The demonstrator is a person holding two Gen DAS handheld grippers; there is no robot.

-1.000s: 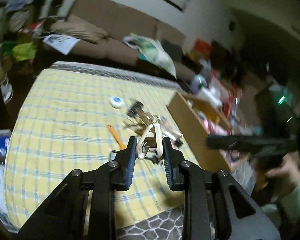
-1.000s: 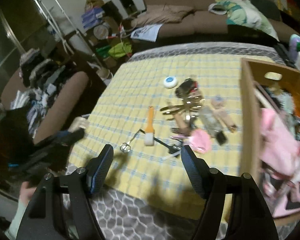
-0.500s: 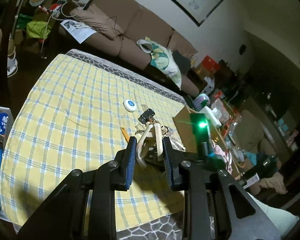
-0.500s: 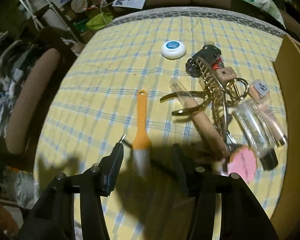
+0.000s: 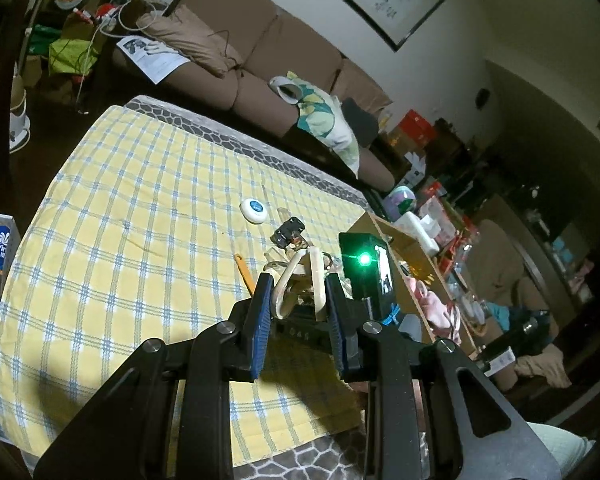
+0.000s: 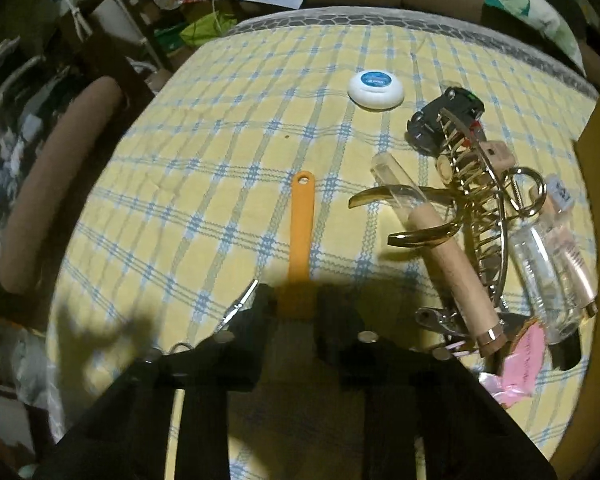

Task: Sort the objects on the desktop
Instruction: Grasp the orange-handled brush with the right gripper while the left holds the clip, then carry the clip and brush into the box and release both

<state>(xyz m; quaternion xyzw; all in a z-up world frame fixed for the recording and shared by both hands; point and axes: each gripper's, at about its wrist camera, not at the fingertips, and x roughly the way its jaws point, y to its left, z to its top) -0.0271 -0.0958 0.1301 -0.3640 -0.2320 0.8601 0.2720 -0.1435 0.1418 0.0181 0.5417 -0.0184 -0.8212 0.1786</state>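
My left gripper is shut on a cream looped clip and holds it above the yellow checked tablecloth. My right gripper sits low over the cloth with its fingers close on either side of the brush end of an orange-handled brush; that end is hidden in shadow. To the right lies a pile: a gold hair claw, a wooden-handled tube, a black toy car, a clear bottle and a pink tag. A white round tin lies beyond.
A cardboard box full of items stands at the table's right edge. The right gripper's body with a green light is just right of the left gripper. A metal tool lies left of the brush. A sofa stands beyond the table.
My right gripper has come down and forward to the orange brush and its fingers have closed in around the brush end. The left gripper still holds the cream clip.
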